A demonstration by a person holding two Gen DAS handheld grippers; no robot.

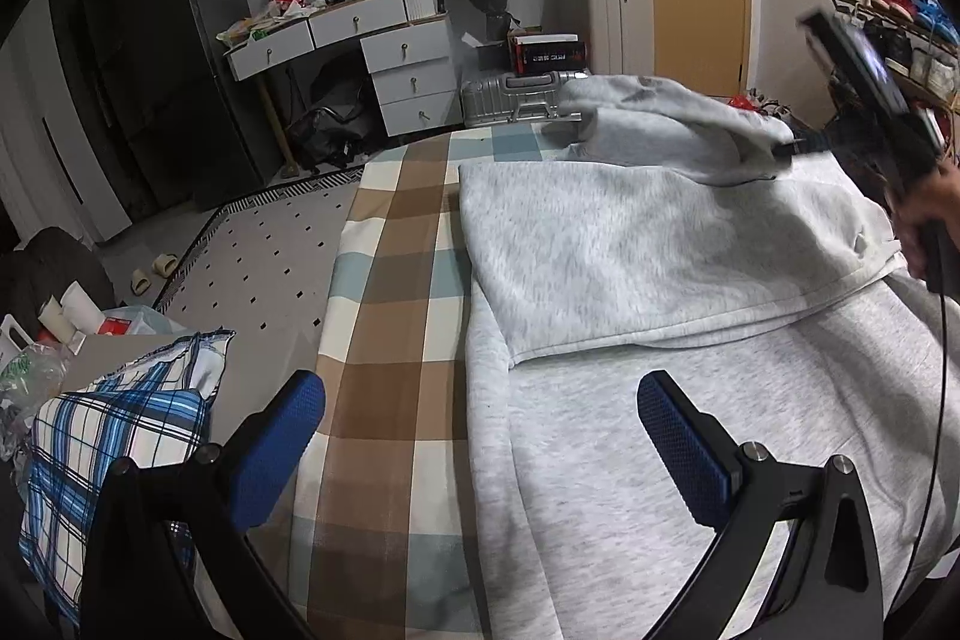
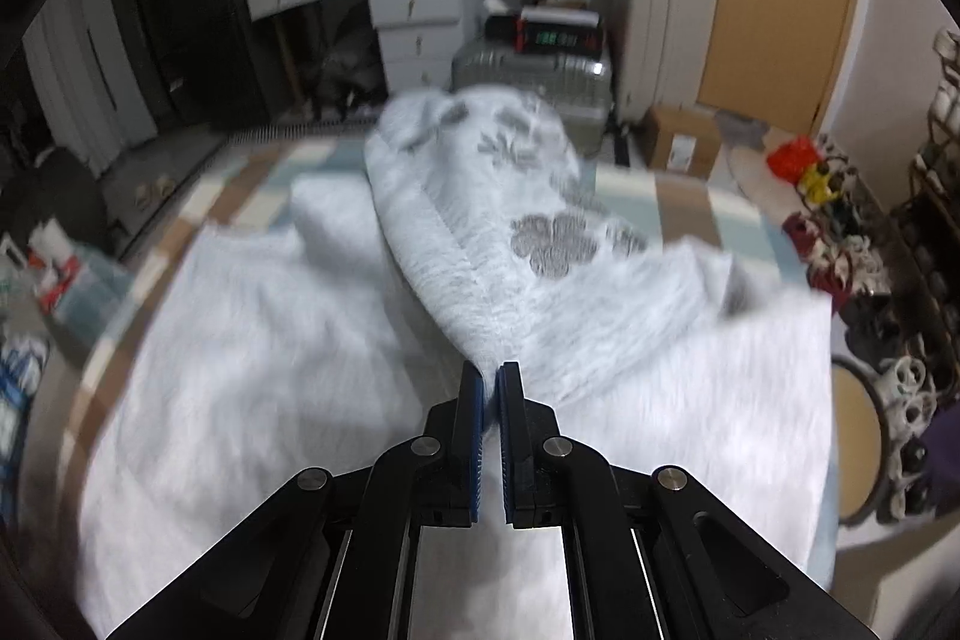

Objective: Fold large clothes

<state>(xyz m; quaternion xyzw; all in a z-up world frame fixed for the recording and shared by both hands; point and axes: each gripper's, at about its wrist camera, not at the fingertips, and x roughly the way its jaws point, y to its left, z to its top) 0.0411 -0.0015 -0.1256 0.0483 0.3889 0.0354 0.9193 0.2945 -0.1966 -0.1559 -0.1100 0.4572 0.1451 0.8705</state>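
A large light-grey sweatshirt (image 1: 630, 370) lies on the checked bed sheet (image 1: 390, 340), its left side folded over the body. My left gripper (image 1: 480, 436) is open and empty, hovering over the garment's near left edge. My right gripper (image 2: 491, 376) is shut on a sleeve (image 2: 480, 220) with grey flower prints and holds it lifted above the body. It shows in the left wrist view (image 1: 792, 147) at the right, with the raised sleeve (image 1: 660, 118). The right wrist view is motion-blurred.
A blue plaid pillow (image 1: 120, 448) lies left of the bed. Beyond the bed stand a white drawer desk (image 1: 372, 52), a silver suitcase (image 1: 516, 97), a white suitcase (image 1: 606, 16) and a shoe rack (image 1: 900, 40) at the right.
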